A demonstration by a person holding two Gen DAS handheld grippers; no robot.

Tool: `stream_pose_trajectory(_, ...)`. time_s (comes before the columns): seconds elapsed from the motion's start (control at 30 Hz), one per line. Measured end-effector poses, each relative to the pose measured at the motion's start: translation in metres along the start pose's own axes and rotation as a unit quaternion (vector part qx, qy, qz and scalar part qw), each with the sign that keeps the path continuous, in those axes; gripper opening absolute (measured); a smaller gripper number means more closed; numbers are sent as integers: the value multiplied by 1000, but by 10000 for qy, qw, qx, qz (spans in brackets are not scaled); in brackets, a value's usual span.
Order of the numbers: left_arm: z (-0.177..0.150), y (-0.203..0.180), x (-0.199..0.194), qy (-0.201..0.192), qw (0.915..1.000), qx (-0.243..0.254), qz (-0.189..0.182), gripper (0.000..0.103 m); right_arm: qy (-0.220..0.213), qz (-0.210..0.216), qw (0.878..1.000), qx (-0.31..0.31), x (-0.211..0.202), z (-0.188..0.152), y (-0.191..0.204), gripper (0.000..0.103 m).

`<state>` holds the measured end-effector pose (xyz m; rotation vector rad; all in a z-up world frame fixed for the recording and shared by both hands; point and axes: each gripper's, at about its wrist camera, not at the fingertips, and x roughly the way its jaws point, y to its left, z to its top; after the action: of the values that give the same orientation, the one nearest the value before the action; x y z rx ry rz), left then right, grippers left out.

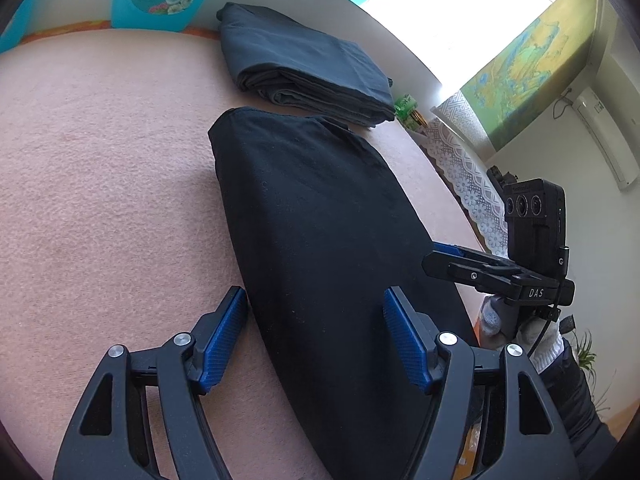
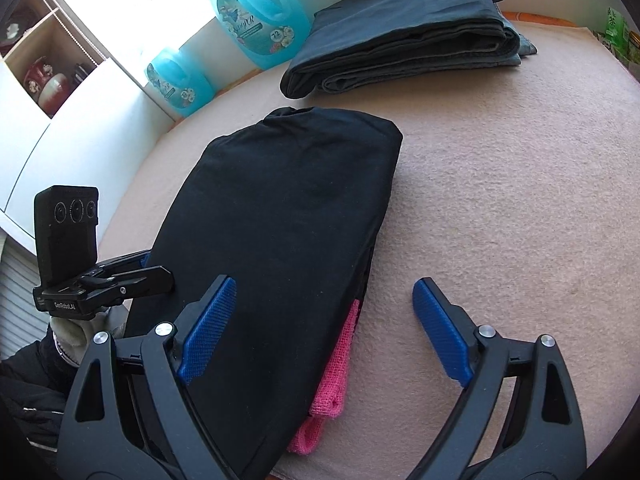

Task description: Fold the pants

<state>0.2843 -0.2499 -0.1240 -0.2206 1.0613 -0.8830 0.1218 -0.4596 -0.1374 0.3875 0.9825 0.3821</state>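
Both grippers hovering open over the folded black pants, nothing gripped.

I'm holding my left gripper [image 1: 316,316] spread, straddling the near end of the black pants [image 1: 320,232]; the right gripper [image 2: 324,312] is gaping too, one finger over the cloth, the other over bare pink blanket [image 2: 500,200]. Pink fabric [image 2: 332,380] is peeking out at 6 o'clock. Folded grey pants [image 2: 400,48] are lying at 12 o'clock.
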Motion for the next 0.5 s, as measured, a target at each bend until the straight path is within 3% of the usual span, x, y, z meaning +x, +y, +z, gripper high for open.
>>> stream_pose_trajectory(0.13, 2, -2, 5, -10, 10000, 91, -40, 68, 27, 170, 9996, -219, 8, 1, 10, 81)
stream_pose_trajectory(0.27, 3, -3, 9, 6, 9999, 128, -63, 63, 27, 44, 9994, -335, 9, -1, 14, 78)
stream_pose_trajectory(0.33, 5, -2, 11, 9, 9999, 66, -107, 62, -17, 66, 9999, -142, 5, -1, 6, 62)
stream_pose_trajectory(0.4, 6, -2, 11, -20, 9999, 80, -97, 61, -84, 172, 9998, 114, 4, -1, -3, 54)
stream_pose_trajectory(0.5, 6, -9, 16, -85, 9997, 202, 51, 61, -143, 97, 9998, 97, 7, -2, 0, 50)
